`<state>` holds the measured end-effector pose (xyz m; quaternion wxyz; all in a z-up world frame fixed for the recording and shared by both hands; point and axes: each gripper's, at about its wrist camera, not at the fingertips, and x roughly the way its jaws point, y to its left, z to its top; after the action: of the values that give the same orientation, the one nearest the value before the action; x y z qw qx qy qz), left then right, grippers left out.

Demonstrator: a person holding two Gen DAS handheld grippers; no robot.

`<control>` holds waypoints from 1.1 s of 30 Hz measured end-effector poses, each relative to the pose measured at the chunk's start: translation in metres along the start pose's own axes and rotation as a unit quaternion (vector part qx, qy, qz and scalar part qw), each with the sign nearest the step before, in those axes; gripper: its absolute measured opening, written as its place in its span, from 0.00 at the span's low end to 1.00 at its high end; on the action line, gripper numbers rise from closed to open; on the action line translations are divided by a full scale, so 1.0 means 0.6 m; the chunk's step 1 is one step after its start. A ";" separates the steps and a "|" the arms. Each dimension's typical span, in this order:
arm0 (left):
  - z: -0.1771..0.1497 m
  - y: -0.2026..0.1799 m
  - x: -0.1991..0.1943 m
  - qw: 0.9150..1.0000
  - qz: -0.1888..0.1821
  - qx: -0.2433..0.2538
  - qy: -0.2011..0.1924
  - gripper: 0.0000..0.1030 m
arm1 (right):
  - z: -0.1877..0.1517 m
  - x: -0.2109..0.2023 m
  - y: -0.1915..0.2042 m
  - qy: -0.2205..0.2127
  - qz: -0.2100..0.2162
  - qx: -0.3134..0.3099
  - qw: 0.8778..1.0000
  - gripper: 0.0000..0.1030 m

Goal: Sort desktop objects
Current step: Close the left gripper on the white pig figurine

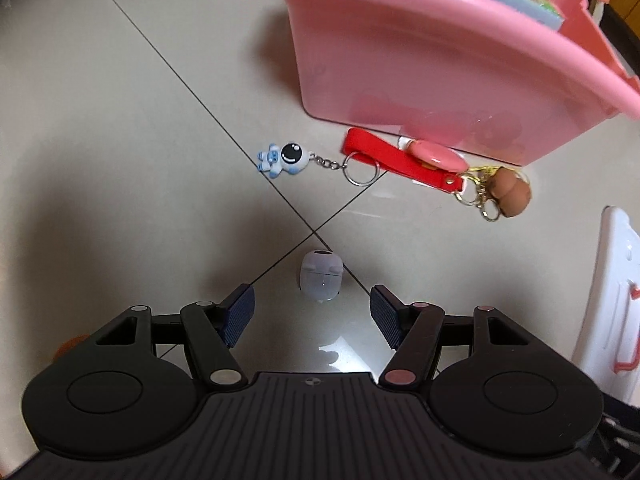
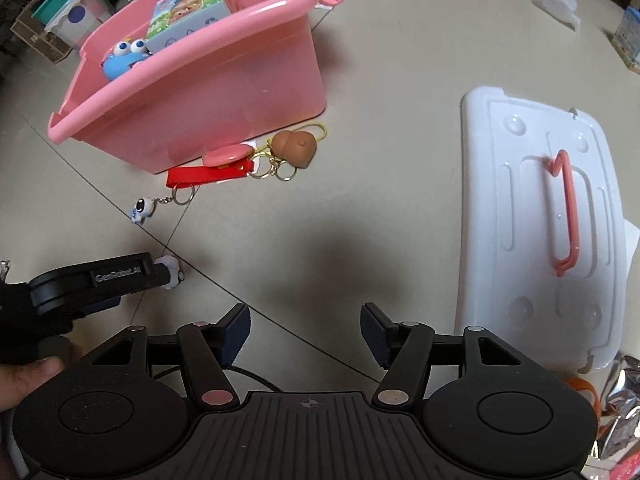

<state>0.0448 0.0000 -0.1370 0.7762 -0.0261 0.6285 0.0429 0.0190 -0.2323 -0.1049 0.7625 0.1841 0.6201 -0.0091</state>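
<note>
A small pale lilac toy [image 1: 321, 277] lies on the tiled floor just ahead of my open left gripper [image 1: 312, 312], between its jaws' line but apart from them. In the right wrist view the left gripper [image 2: 160, 276] hides most of this toy [image 2: 173, 267]. An astronaut keychain [image 1: 285, 159] [image 2: 142, 208], a red strap [image 1: 396, 160] [image 2: 208, 176] with a pink disc [image 1: 438, 154] and a brown charm [image 1: 512, 192] [image 2: 296, 148] lie beside the pink bin [image 1: 420, 80] [image 2: 200, 100]. My right gripper [image 2: 306, 332] is open and empty above bare floor.
The pink bin holds a blue toy [image 2: 124, 58] and a picture box [image 2: 188, 12]. A white lid [image 2: 552, 216] [image 1: 612, 300] with a pink handle lies to the right. Foil packets [image 2: 620, 396] sit at the far right; boxes stand in the background.
</note>
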 end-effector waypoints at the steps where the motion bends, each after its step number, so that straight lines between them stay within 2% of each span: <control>1: 0.001 0.001 0.006 1.000 0.003 -0.004 0.002 0.64 | 0.000 0.003 0.000 0.002 0.000 0.001 1.000 0.56; 6: 0.005 0.011 0.025 1.000 0.013 -0.016 0.004 0.64 | 0.001 0.015 0.001 0.010 0.002 0.006 1.000 0.56; 16: 0.001 0.005 0.046 1.000 0.019 0.003 0.008 0.63 | 0.001 0.031 0.003 0.022 0.001 0.011 1.000 0.56; 25: -0.001 0.008 0.045 1.000 0.001 -0.011 0.020 0.40 | 0.002 0.033 0.004 0.025 0.000 0.009 1.000 0.56; 33: 0.000 0.011 0.033 1.000 -0.003 -0.013 0.018 0.27 | 0.003 0.027 0.004 0.021 -0.002 0.002 1.000 0.56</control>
<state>0.0484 0.0070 -0.1562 0.7644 -0.0392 0.6418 0.0480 0.0250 -0.2271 -0.1194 0.7487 0.1848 0.6365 -0.0078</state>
